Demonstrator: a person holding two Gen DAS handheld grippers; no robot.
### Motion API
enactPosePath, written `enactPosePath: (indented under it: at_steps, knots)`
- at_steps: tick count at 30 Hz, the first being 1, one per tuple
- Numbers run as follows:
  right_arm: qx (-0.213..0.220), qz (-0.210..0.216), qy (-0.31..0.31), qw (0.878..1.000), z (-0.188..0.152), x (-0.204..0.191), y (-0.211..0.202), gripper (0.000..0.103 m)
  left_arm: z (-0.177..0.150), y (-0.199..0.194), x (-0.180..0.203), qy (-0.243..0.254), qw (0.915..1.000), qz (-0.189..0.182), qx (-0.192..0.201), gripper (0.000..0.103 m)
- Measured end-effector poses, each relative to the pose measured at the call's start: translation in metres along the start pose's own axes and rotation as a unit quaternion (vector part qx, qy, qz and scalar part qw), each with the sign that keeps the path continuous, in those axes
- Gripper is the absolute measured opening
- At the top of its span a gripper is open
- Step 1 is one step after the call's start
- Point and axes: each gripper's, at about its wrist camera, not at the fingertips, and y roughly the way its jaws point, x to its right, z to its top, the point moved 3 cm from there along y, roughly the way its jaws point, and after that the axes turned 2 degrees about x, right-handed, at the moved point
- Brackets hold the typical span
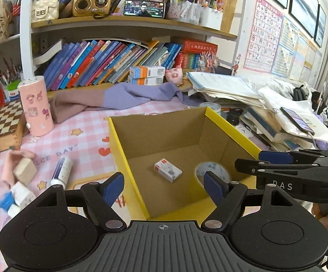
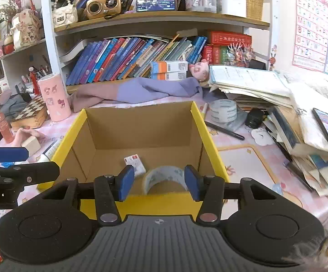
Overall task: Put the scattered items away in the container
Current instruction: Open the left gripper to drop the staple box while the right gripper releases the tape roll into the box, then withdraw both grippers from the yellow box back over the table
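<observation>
We are holding the left gripper (image 1: 164, 184) closest to us, and its blue pads are standing wide apart with nothing between them. It is hovering over the near edge of the yellow cardboard box (image 1: 120, 156), which is sitting on the pink checked tablecloth (image 1: 82, 122).

Going left to right, things are still lying outside the box. A wooden block (image 1: 25, 171) is resting on a pink cloth (image 1: 9, 165). Near it some small white and blue bits (image 1: 16, 198) are lying blurred, so we cannot tell what they are. Next a white tube with a purple label (image 1: 61, 172) is waiting just beside the box wall.

Inside the box, a small white carton with red print (image 1: 168, 170) is lying on the floor, and a roll of printed tape (image 1: 211, 173) is standing beside it by the right wall.

We are holding the right gripper (image 2: 159, 182) over the box's near rim, jaws set narrower and empty, with the roll showing behind the gap.

On the right, a bigger tape roll (image 2: 223, 111) and a black pen (image 2: 225, 131) are lying out on the cloth.

We are thinking the job is only partly done: two things are in, and several are still waiting.
</observation>
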Motion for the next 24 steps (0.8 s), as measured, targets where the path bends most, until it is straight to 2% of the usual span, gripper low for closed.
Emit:
enactPosePath:
  at_steps: [11, 24]
  knots:
    - [0.002, -0.021, 0.013, 1.000, -0.032, -0.043, -0.044, 0.050, -0.031, -0.045, -0.018, 0.001, 0.9999, -0.006, -0.010, 0.079]
    - [-0.005, -0.034, 0.009, 0.999, -0.065, -0.084, -0.076, 0.051, -0.061, -0.084, -0.031, 0.018, 0.9998, -0.001, -0.013, 0.079]
